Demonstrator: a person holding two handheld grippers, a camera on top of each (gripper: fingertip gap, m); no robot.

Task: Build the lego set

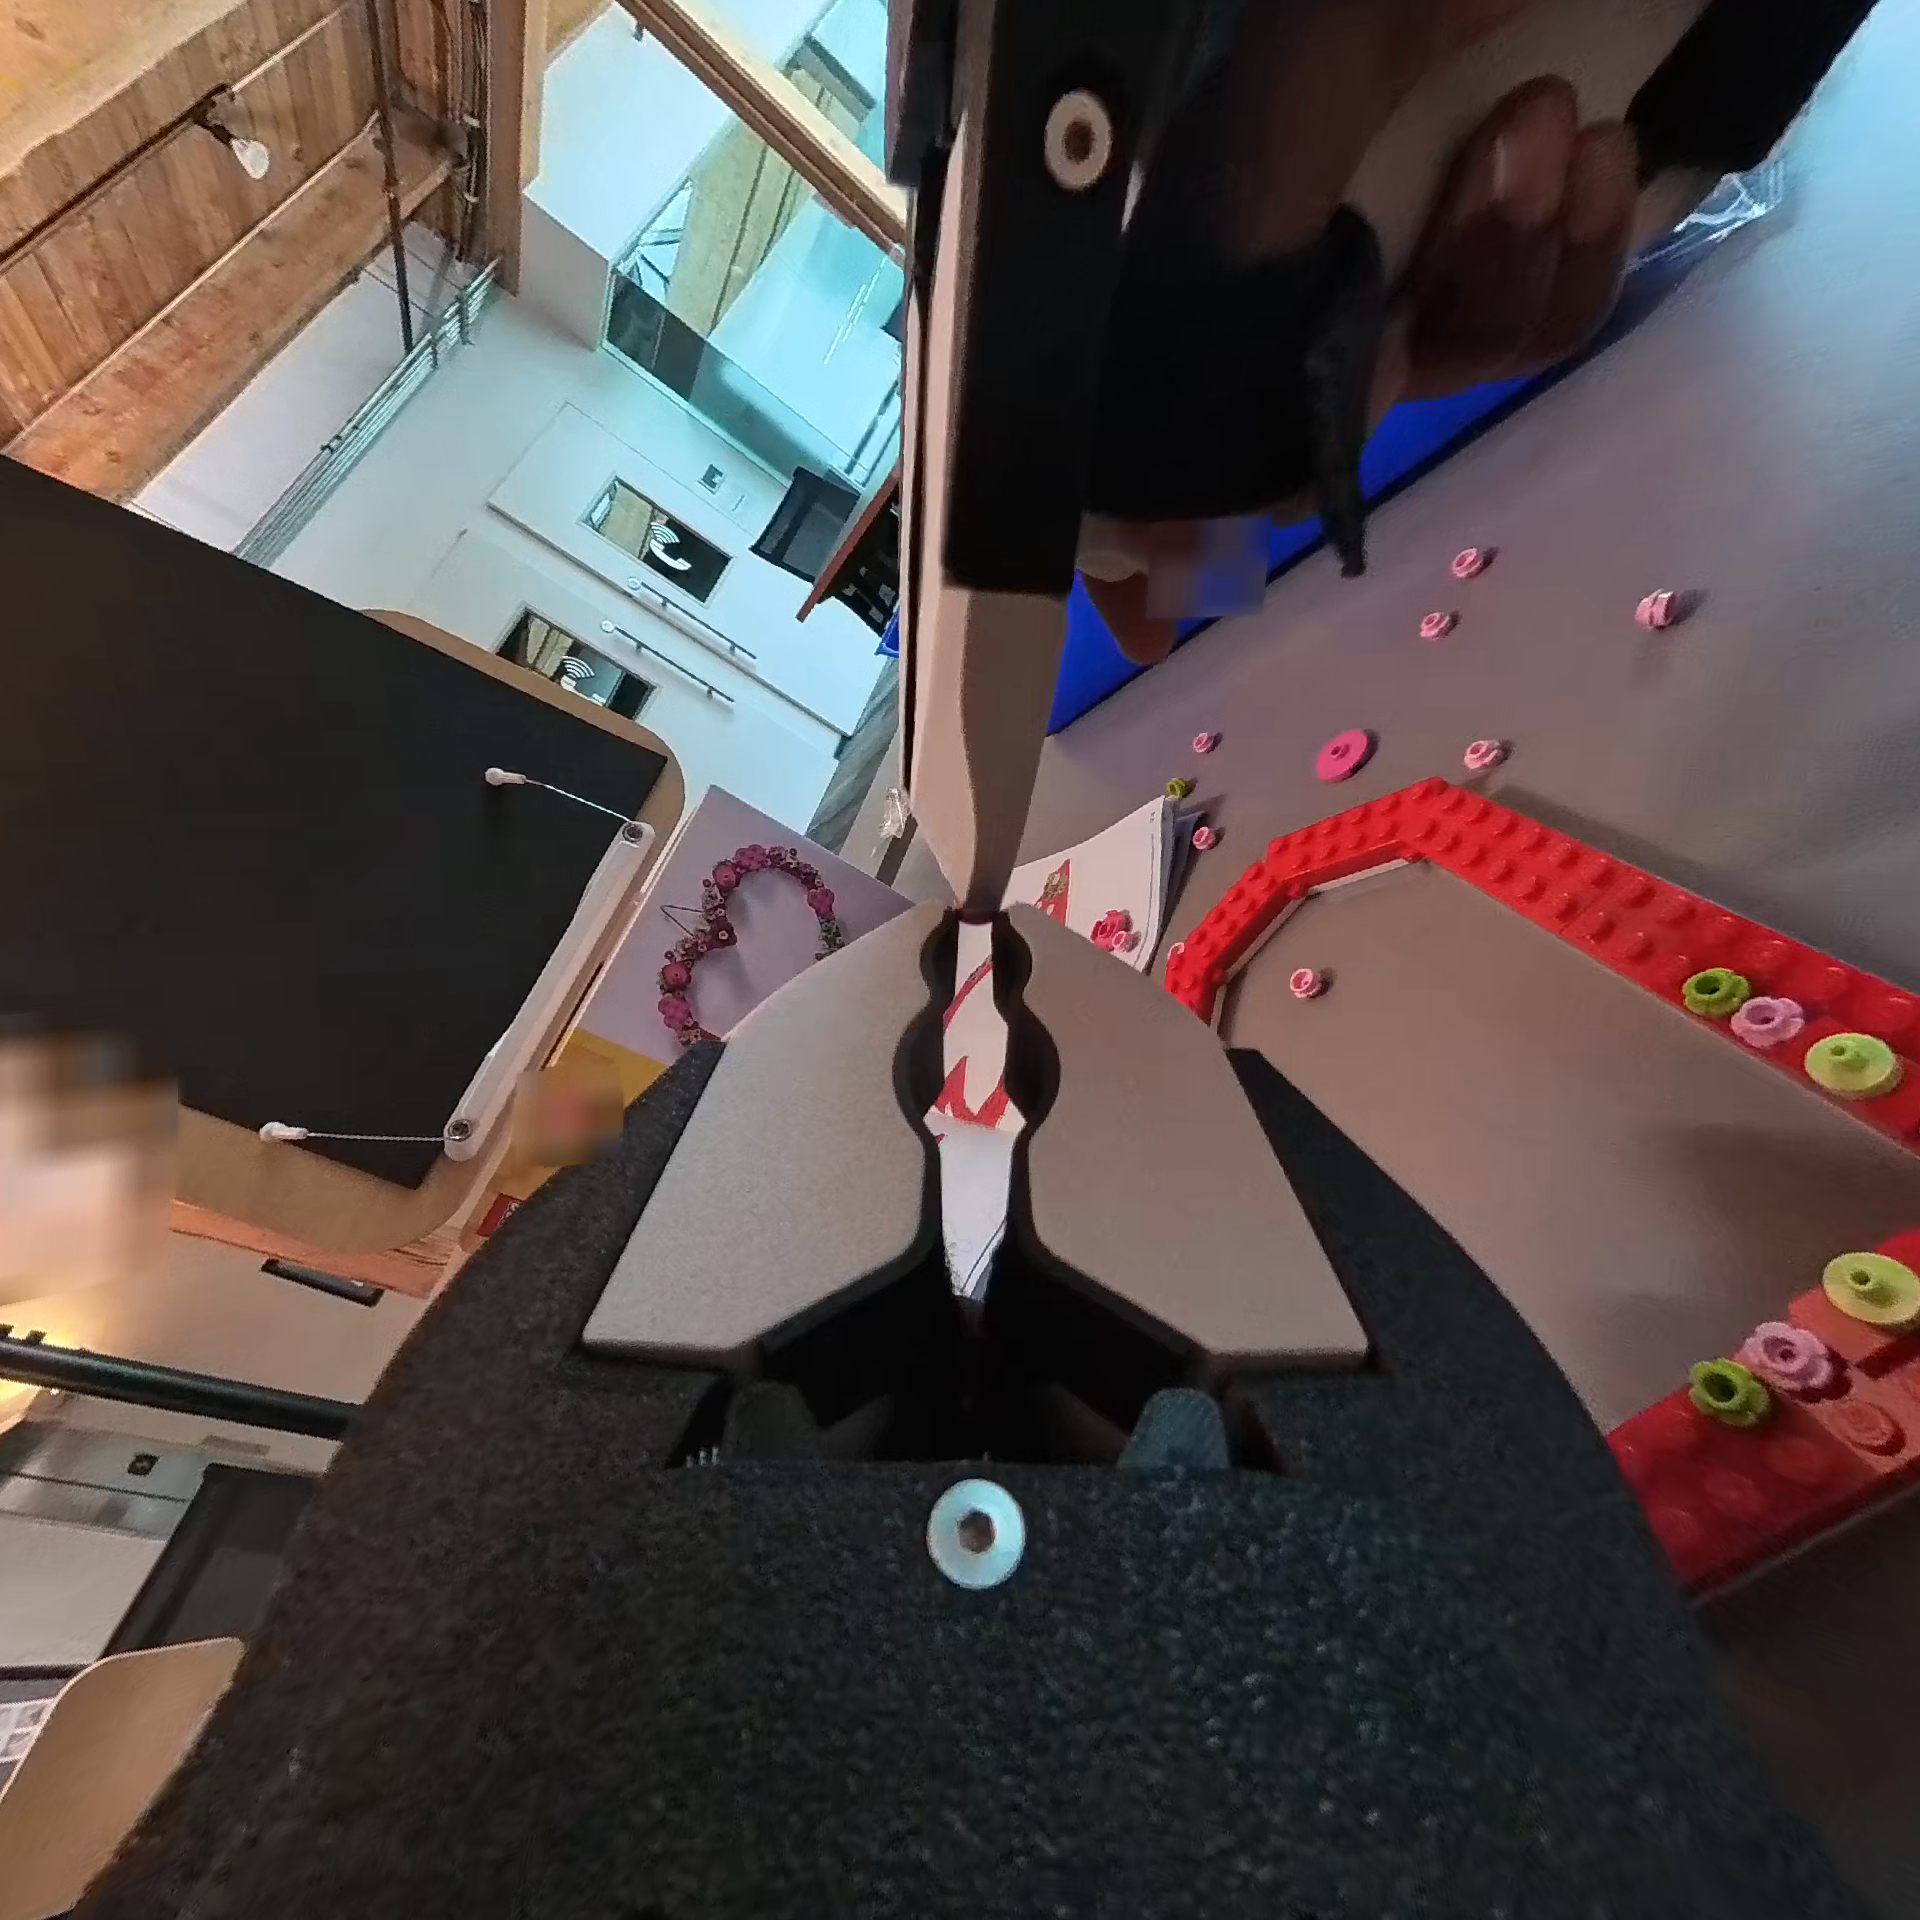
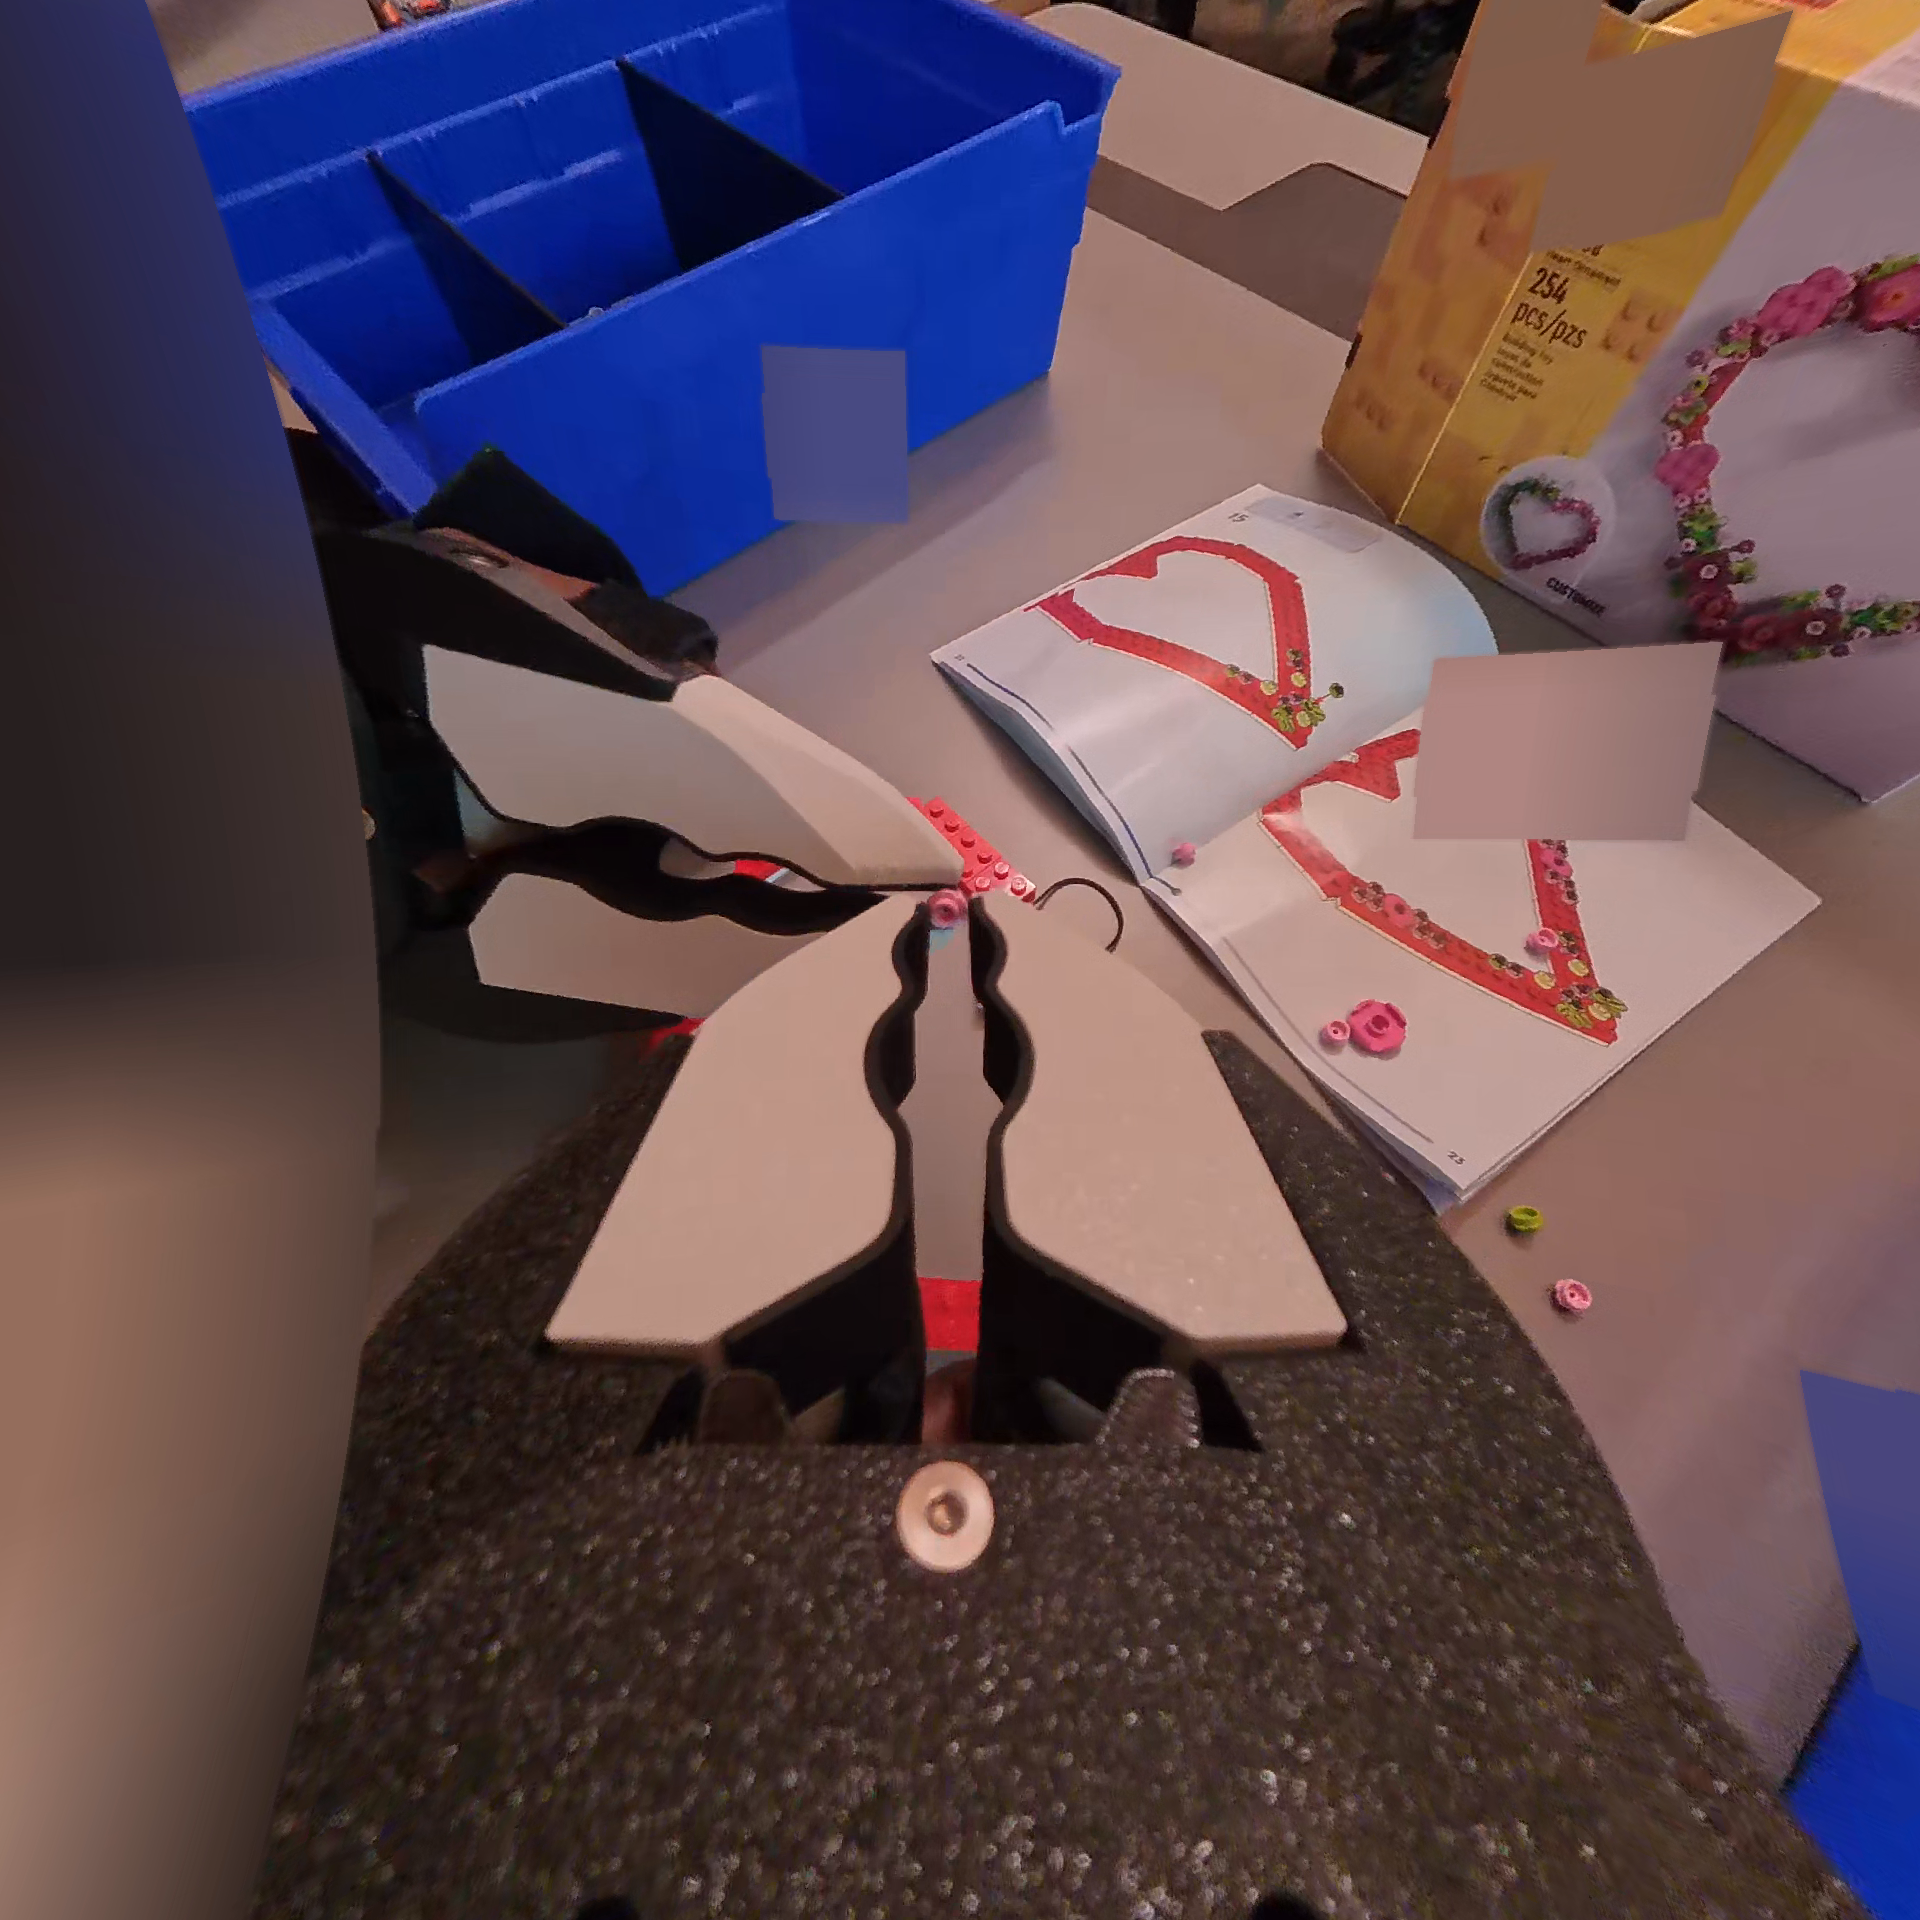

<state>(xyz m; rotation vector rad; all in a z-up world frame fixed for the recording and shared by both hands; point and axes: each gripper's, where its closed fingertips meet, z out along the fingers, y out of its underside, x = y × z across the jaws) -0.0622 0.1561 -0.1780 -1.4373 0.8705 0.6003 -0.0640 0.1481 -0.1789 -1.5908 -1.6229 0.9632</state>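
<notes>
both claws met at one pink flower stud.
right claw [image 2: 948, 908] pinched the pink flower stud [image 2: 944, 906]; left claw [image 1: 977, 916] tips together beside it, above red heart frame [image 1: 1507, 847] on bench [image 1: 1455, 1122]. risk: tiny stud could flick away if either squeezed off-centre.

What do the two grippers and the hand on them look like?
Both the left gripper and right gripper have pale grey, wavy-edged fingers on rough black bodies, each with a silver screw. The hand wears a black fingerless glove.
</notes>
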